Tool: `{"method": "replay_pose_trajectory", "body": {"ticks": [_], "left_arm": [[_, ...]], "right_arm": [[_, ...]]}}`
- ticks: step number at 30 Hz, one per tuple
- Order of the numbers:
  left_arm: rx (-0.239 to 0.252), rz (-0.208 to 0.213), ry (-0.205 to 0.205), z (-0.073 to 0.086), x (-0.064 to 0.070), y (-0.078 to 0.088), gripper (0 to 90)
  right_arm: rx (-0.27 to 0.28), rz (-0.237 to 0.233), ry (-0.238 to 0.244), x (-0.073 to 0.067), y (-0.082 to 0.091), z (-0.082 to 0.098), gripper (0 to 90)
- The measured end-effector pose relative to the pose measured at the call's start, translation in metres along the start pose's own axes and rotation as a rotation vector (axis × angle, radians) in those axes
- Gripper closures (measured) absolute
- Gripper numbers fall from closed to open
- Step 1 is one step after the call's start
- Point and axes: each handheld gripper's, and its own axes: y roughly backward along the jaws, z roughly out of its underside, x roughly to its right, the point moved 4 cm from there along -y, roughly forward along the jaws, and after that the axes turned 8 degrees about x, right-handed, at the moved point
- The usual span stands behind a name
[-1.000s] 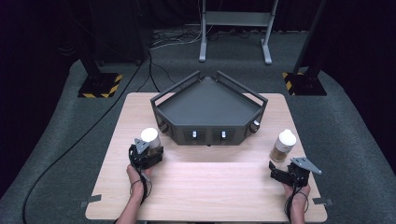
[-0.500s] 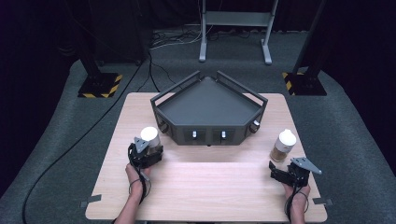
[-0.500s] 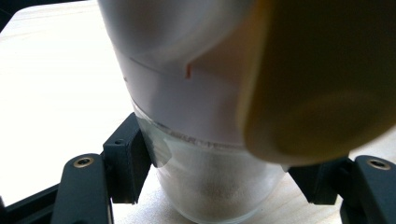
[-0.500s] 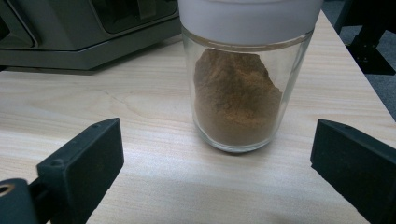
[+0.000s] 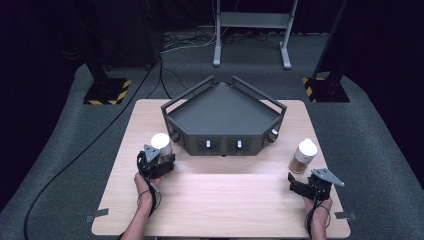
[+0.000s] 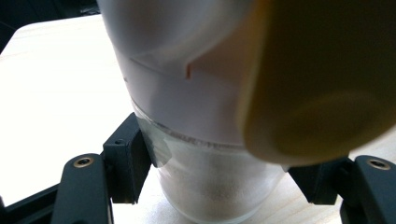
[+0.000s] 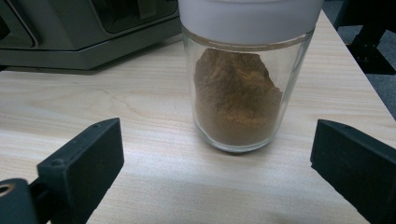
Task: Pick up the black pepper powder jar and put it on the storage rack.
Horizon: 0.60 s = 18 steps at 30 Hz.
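Observation:
A glass jar of white powder [image 5: 161, 142] with a white lid stands at the table's left. My left gripper [image 5: 158, 160] is shut on it, and in the left gripper view the two black jaws press on the jar's glass [image 6: 210, 191] from both sides. A glass jar of brown powder [image 5: 303, 156] with a white lid stands upright at the right. My right gripper [image 5: 299, 184] sits just in front of it, open. In the right gripper view the brown jar [image 7: 240, 93] stands beyond the wide-apart jaws, apart from the right gripper [image 7: 217, 168].
A black angular device [image 5: 223, 117] with raised rails and front knobs occupies the back middle of the wooden table [image 5: 220, 200]. A blurred pale yellow shape [image 6: 322, 84] sits close to the left gripper's camera. Stands and cables are on the dark floor behind.

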Motion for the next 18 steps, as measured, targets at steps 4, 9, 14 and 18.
{"method": "replay_pose_trajectory", "body": {"ticks": [4, 9, 14, 18], "left_arm": [[0.001, 0.005, -0.005, -0.0027, 0.0003, 0.0006, 30.5], [0.002, 0.011, -0.002, -0.0047, 0.0010, 0.0010, 30.5], [-0.001, 0.019, -0.010, -0.0075, 0.0014, 0.0012, 30.5], [0.006, 0.025, -0.011, -0.0104, 0.0027, 0.0017, 30.5]], "right_arm": [[0.000, 0.000, 0.000, 0.0001, 0.0000, 0.0000, 1.8], [0.000, -0.001, 0.000, 0.0001, 0.0000, 0.0000, 1.8], [0.000, -0.001, -0.001, 0.0003, 0.0000, 0.0000, 1.8], [0.000, -0.001, -0.003, 0.0004, 0.0001, 0.0000, 1.8]]}}
